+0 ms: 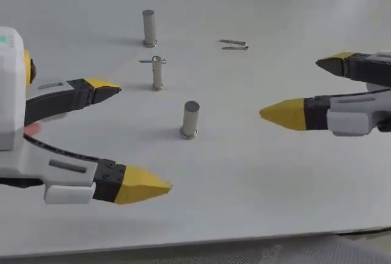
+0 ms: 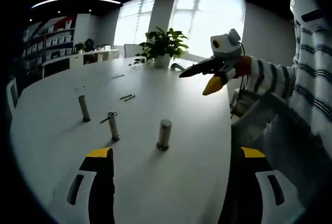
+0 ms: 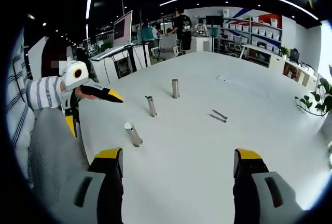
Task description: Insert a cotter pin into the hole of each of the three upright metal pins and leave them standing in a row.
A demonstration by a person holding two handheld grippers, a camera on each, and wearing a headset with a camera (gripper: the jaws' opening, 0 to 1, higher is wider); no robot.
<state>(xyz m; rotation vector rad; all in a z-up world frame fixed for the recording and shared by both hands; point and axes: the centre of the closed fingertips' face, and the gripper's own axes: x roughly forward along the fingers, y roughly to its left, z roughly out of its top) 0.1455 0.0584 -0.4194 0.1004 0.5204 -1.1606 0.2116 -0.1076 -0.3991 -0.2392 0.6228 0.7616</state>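
Left gripper [image 1: 143, 137] is in my hand with its jaws spread wide and nothing between them, sitting on my side of the middle pin [image 1: 158, 73] and to its left, above the white table [image 1: 256, 172]. From the left gripper view the same jaws [image 2: 175, 153] frame the row of pins, none of them touched. That middle pin stands upright, and a cotter pin [image 1: 148, 61] crosses its top, sticking out to the left. Beyond the middle pin stands the far pin [image 1: 148, 28], upright and bare. Nearer to me than the middle pin and a little to its right stands the near pin [image 1: 190, 119], also upright and bare, just beside the tip of my left gripper's lower jaw but apart from it. Two loose cotter pins [image 1: 233, 44] lie flat, side by side, to the right of the middle pin and slightly beyond it, well apart from all three pins. My right gripper [image 1: 289, 87] is held well to the right of the middle pin, its jaws parted and empty; its own view [image 3: 177, 154] shows bare table between them. A striped sleeve [image 2: 270, 76] shows behind it in the left gripper view.
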